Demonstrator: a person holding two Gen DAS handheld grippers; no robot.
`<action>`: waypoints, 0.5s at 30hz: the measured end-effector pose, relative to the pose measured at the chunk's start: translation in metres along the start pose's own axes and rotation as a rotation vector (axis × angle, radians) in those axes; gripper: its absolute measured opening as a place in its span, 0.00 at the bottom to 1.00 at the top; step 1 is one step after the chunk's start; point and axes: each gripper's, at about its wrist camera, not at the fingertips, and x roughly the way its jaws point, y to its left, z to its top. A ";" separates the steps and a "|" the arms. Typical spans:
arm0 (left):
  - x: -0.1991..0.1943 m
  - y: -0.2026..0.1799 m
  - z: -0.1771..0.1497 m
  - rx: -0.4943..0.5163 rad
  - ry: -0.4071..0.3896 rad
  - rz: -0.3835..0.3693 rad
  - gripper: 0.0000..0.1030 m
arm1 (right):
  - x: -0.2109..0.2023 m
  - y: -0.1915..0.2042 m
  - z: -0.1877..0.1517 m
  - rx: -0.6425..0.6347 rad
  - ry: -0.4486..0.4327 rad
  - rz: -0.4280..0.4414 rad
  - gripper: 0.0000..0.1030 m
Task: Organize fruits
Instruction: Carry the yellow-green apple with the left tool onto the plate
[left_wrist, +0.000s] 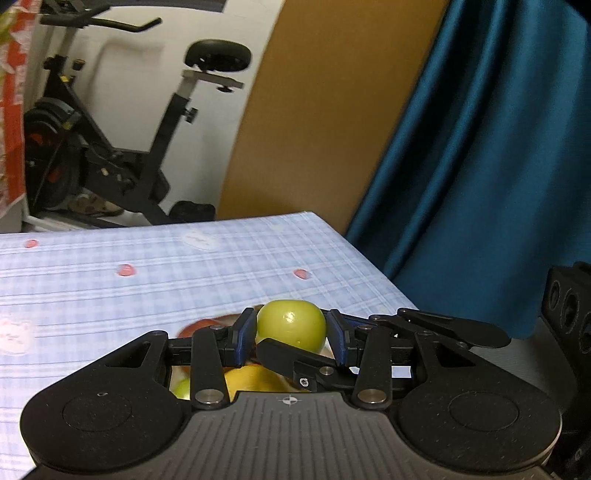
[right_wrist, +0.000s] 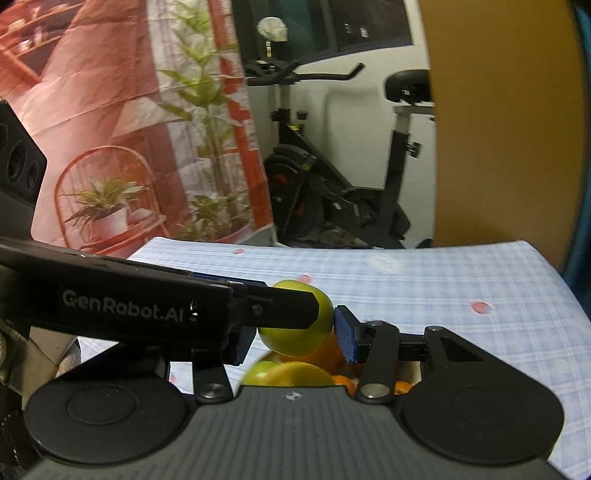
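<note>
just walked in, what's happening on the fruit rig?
Both tools are clamped on one round green fruit: the left hand-held gripper pinches it between its blue pads, and the right hand-held gripper grips the same fruit crosswise. It is held above the blue plaid tablecloth, over a pile of yellow, red and orange fruit mostly hidden beneath the tools.

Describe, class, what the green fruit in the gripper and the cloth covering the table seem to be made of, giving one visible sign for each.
Green fruit: smooth, glossy skin with a bright highlight; whether real or plastic cannot be told. It sits between the left gripper's blue pads.
Tablecloth: probably woven or printed fabric, matte, pale blue plaid with small red motifs, lying flat over the table edge.
</note>
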 end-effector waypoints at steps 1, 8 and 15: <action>0.004 -0.003 -0.002 0.005 0.007 -0.003 0.42 | -0.001 -0.005 -0.002 0.004 0.003 -0.009 0.47; 0.033 -0.009 -0.011 0.026 0.071 -0.021 0.43 | -0.004 -0.030 -0.018 0.034 0.038 -0.036 0.47; 0.051 -0.006 -0.013 0.047 0.120 -0.011 0.42 | 0.002 -0.042 -0.029 0.060 0.076 -0.040 0.47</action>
